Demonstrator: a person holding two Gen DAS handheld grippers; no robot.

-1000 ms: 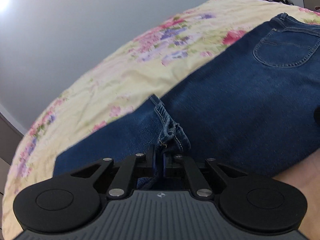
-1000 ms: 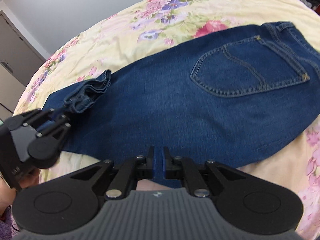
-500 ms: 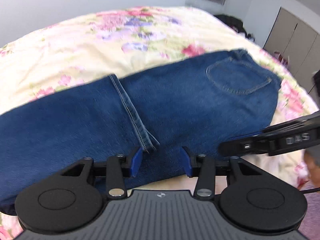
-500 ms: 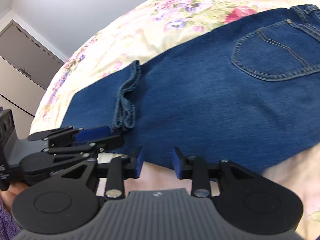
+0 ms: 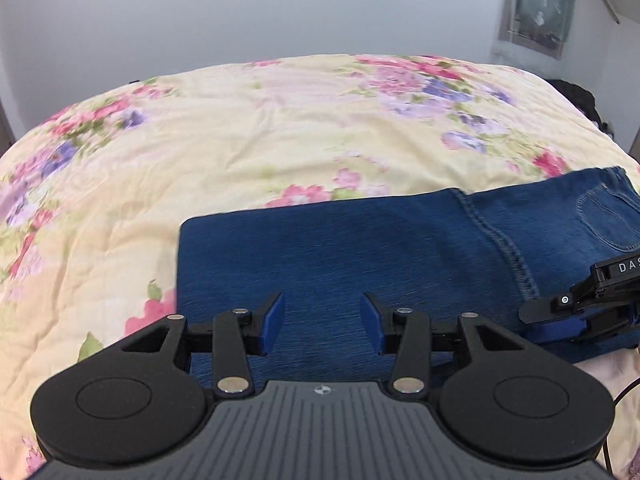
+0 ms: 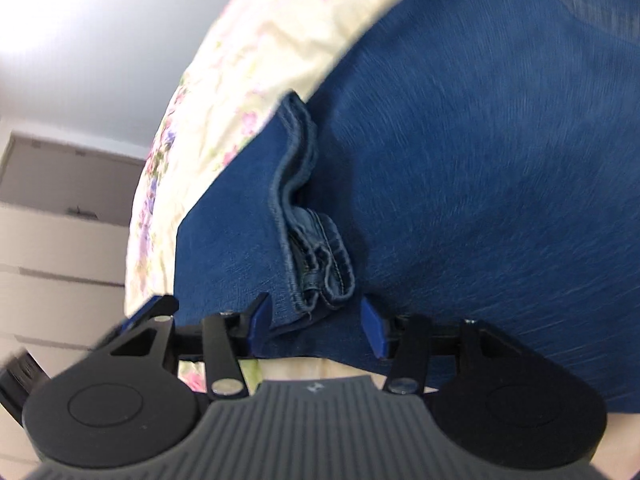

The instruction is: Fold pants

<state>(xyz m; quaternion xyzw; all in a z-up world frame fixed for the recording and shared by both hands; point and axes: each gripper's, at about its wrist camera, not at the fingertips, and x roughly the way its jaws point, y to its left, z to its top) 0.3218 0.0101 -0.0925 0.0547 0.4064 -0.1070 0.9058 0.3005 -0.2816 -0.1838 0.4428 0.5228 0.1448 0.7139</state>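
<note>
Blue jeans (image 5: 360, 256) lie folded across a floral bedspread (image 5: 260, 128), the leg hem (image 5: 508, 248) resting on the seat near the back pocket (image 5: 608, 220). My left gripper (image 5: 322, 320) hovers open over the folded left end of the denim, nothing between its pads. My right gripper (image 5: 540, 322) shows at the right, low over the jeans' near edge. In the right wrist view the jeans (image 6: 480, 160) fill the frame and the bunched hems (image 6: 316, 248) lie just ahead of my right gripper (image 6: 316, 324). Its jaws are opening; cloth lies between the pads, unpressed.
The bedspread stretches far beyond the jeans. A dark heap (image 5: 576, 96) sits at the bed's far right edge, with a wall picture (image 5: 536, 4) above it. Pale drawers (image 6: 60, 220) stand past the bed's left side. A thin cable (image 5: 616, 400) hangs at the lower right.
Both grippers were shut on denim and have let go and opened. The left one swung left to the folded end. The right one dropped closer to the bunched hems.
</note>
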